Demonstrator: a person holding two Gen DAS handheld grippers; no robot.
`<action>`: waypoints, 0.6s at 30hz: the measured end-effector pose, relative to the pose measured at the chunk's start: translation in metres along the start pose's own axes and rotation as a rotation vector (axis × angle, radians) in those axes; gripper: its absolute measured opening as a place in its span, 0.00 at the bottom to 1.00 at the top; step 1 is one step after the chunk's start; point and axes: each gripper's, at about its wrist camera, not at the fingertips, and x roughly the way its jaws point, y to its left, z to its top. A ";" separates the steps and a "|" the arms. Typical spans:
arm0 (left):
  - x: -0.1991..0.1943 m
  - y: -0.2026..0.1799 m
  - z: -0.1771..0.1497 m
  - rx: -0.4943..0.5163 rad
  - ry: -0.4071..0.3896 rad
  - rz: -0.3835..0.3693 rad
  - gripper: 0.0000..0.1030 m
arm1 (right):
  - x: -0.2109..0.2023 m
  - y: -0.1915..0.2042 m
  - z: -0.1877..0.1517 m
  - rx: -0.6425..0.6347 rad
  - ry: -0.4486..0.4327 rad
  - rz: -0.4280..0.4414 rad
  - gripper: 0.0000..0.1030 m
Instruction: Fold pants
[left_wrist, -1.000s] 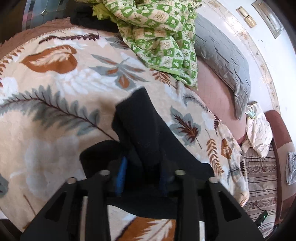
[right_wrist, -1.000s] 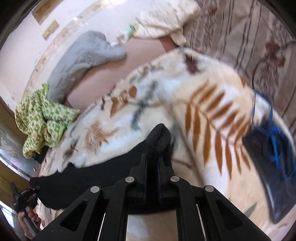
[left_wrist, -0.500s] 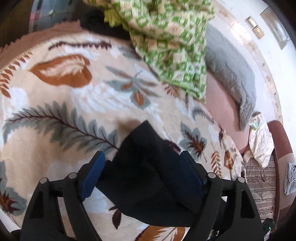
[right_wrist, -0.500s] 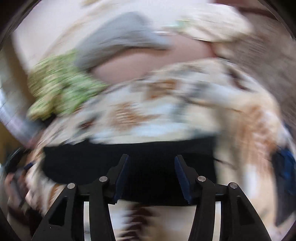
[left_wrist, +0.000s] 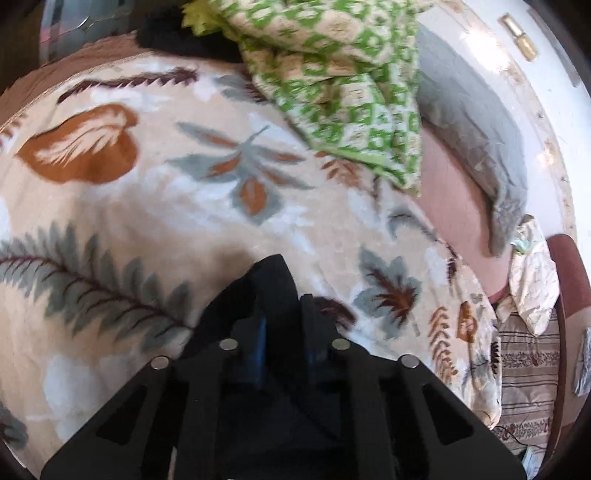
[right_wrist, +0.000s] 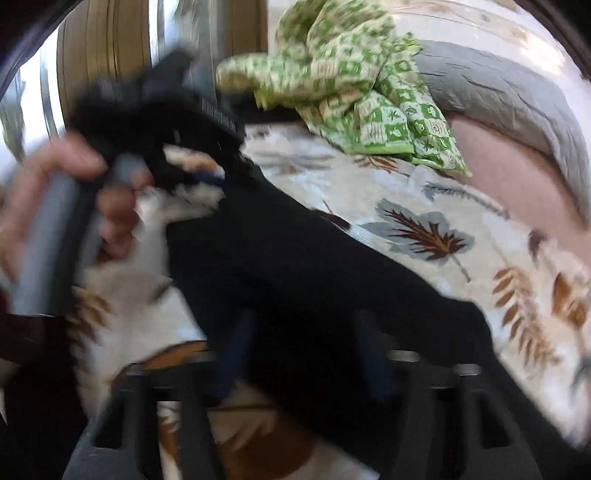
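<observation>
The black pants (right_wrist: 295, 266) lie as a long folded strip across the leaf-print blanket (left_wrist: 147, 206). In the left wrist view a peak of the pants (left_wrist: 273, 284) sticks up between the fingers of my left gripper (left_wrist: 282, 332), which is shut on it. The right wrist view is blurred; my right gripper (right_wrist: 303, 350) is open, its blue-padded fingers (right_wrist: 232, 354) spread over the near end of the pants. The left gripper (right_wrist: 221, 177) and the hand holding it show at the far end of the strip.
A green checked cloth (left_wrist: 340, 81) is bunched at the head of the bed beside a grey pillow (left_wrist: 476, 129). A striped cover (left_wrist: 528, 369) and a crumpled pale cloth (left_wrist: 532, 269) lie past the blanket's right edge.
My left gripper opened half a second ago and has now shut on the pants again. My right gripper let go of the pants, opened, and swung left along the strip.
</observation>
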 end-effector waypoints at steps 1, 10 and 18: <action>-0.003 -0.005 0.004 0.009 -0.004 -0.017 0.10 | 0.002 -0.006 0.003 0.021 0.006 -0.009 0.03; -0.090 -0.016 -0.016 0.129 -0.105 -0.143 0.09 | -0.076 -0.040 0.019 0.187 -0.157 0.105 0.03; -0.033 0.051 -0.060 0.042 0.026 0.071 0.18 | -0.007 0.003 -0.035 0.186 0.070 0.176 0.05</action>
